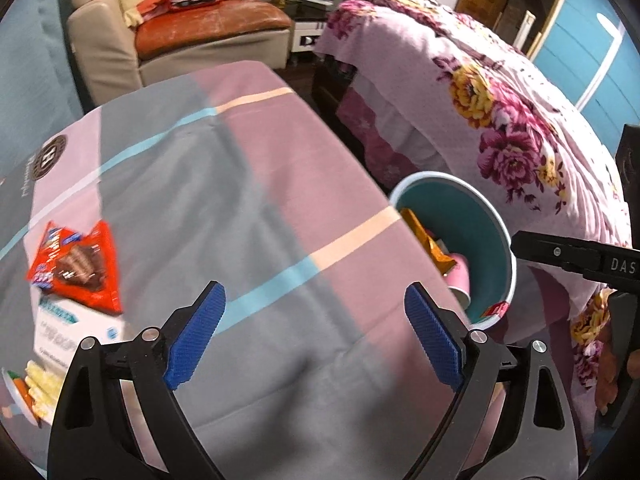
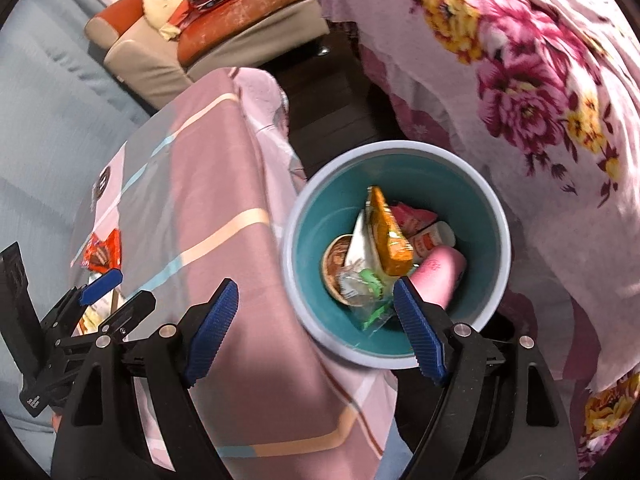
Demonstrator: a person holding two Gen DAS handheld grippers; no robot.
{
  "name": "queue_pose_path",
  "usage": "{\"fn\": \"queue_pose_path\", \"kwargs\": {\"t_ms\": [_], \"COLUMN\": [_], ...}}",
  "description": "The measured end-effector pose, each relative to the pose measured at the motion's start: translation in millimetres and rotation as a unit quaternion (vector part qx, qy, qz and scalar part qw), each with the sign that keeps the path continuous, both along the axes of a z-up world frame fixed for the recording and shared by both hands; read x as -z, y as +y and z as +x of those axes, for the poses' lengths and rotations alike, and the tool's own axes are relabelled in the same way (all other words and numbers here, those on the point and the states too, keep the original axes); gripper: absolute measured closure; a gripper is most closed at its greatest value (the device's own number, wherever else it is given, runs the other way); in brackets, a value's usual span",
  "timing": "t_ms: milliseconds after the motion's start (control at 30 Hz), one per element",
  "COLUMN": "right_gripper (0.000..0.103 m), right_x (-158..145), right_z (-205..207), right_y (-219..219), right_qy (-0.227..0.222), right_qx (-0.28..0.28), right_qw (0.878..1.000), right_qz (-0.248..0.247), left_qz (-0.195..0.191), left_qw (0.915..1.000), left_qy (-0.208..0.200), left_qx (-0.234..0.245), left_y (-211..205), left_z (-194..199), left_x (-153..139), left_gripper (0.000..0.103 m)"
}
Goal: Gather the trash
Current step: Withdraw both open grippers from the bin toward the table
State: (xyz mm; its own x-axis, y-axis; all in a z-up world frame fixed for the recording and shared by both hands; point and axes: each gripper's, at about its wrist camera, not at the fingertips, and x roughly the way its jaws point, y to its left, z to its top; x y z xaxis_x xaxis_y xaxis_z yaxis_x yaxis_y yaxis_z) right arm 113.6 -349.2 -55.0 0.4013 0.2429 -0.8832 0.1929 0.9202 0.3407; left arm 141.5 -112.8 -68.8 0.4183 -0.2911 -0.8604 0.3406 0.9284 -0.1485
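Draped over the table in the left wrist view is a cloth of pink and grey blocks with pale blue and peach stripes. Above it the left gripper hangs with its blue pads spread wide and nothing between them. Left of the gripper a red snack wrapper lies on the cloth, partly over a white printed packet. Off the table's right edge stands a teal bin with a pale rim, an orange packet and a pink cup showing inside. Beyond the bin is a bed under a floral blanket; behind the table, an armchair.

Floral bedding fills the right side of the right wrist view, with the bin just beside the table's edge. Directly above the bin the right gripper is held, fingers apart and empty. Inside lie an orange packet, a pink cup, a clear green-printed wrapper and a round lid. Left of the bin, the red wrapper rests on the cloth, near the other gripper.
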Motion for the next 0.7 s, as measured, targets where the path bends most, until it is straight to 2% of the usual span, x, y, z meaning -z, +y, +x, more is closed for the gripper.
{"fn": "queue_pose_path", "kwargs": {"t_ms": [533,633,700], "right_gripper": [0.027,0.021,0.021], "right_x": [-26,-29,-29], "right_z": [16,19,22], "right_y": [101,121,134], "right_qy": [0.002,0.001,0.002], "right_qx": [-0.086,-0.105,-0.117], "right_qw": [0.995,0.993,0.991], "right_qz": [-0.043,-0.054,-0.061], "left_qz": [-0.016,-0.013,-0.01], "left_qw": [0.9975,0.9968,0.9964], "left_qy": [-0.016,-0.02,-0.02], "left_qx": [-0.067,-0.076,-0.082], "left_y": [110,129,143], "left_z": [-11,-12,-12], "left_x": [-12,-14,-14], "left_gripper": [0.011,0.011,0.011]}}
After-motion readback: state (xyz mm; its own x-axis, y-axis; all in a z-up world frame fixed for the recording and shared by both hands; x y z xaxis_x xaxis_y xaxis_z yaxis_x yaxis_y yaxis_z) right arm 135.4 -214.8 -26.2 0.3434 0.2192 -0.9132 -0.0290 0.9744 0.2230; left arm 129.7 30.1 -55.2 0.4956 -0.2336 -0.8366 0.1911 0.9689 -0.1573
